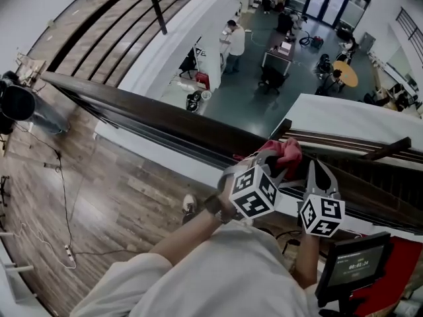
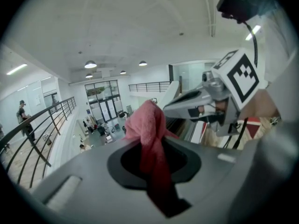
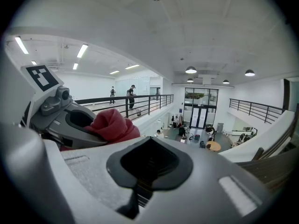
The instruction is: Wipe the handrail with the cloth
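The dark wooden handrail (image 1: 152, 114) runs from the left edge to the lower right of the head view, with an atrium far below it. A red cloth (image 1: 285, 152) is bunched up just above the rail, and my left gripper (image 1: 276, 164) is shut on it. In the left gripper view the cloth (image 2: 150, 134) sticks up between the closed jaws of the left gripper (image 2: 154, 160). My right gripper (image 1: 317, 169) sits close beside it on the right, shut with nothing in it. From the right gripper (image 3: 148, 162) I see the cloth (image 3: 112, 125) held in the left gripper (image 3: 63, 118).
A small screen (image 1: 353, 264) on a stand is at the lower right, by something red. Cables (image 1: 63, 197) trail over the wooden floor at the left. Another black railing (image 1: 155, 5) lines the far walkway. People and desks (image 1: 277, 51) are on the lower floor.
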The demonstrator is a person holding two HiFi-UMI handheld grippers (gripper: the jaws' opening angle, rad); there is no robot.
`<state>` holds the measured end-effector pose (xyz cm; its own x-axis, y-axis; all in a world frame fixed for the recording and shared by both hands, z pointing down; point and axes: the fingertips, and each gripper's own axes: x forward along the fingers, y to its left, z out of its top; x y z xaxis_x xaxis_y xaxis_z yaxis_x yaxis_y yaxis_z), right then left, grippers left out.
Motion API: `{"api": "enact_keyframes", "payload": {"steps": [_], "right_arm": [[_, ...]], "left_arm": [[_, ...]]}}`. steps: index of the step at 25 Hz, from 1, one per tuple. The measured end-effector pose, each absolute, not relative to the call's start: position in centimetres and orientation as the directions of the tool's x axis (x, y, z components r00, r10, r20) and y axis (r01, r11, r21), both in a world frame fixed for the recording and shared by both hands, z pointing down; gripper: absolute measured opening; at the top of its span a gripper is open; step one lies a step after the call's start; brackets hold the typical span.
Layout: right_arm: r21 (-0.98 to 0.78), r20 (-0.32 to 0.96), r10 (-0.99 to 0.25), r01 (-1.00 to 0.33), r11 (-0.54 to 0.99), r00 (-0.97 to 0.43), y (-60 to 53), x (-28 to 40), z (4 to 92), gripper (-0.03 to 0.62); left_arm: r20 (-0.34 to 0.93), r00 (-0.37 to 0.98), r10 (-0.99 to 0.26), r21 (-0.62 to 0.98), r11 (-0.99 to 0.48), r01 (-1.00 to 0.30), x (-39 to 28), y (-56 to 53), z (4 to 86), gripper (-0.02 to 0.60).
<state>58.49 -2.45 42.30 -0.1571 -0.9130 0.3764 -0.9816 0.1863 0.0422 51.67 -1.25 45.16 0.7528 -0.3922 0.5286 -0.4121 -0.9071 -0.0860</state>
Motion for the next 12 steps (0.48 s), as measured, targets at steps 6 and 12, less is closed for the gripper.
{"api": "enact_keyframes", "payload": {"steps": [6,12], "right_arm": [[0.052,0.379,-0.913,-0.981,0.185,-0.152,-3.3,56.3,41.9,0.003],[0.062,0.386,-0.915,-0.986,0.153,-0.118,-3.5,54.5,42.2,0.003]], "left_arm": [[0.527,0.754,-0.391,-0.070,-0.905,-0.420,48.2,-2.4,44.9,0.075],[0.542,0.741,-0.397,-0.088,-0.903,-0.420,43.7,-3.7,45.2,0.075]]}}
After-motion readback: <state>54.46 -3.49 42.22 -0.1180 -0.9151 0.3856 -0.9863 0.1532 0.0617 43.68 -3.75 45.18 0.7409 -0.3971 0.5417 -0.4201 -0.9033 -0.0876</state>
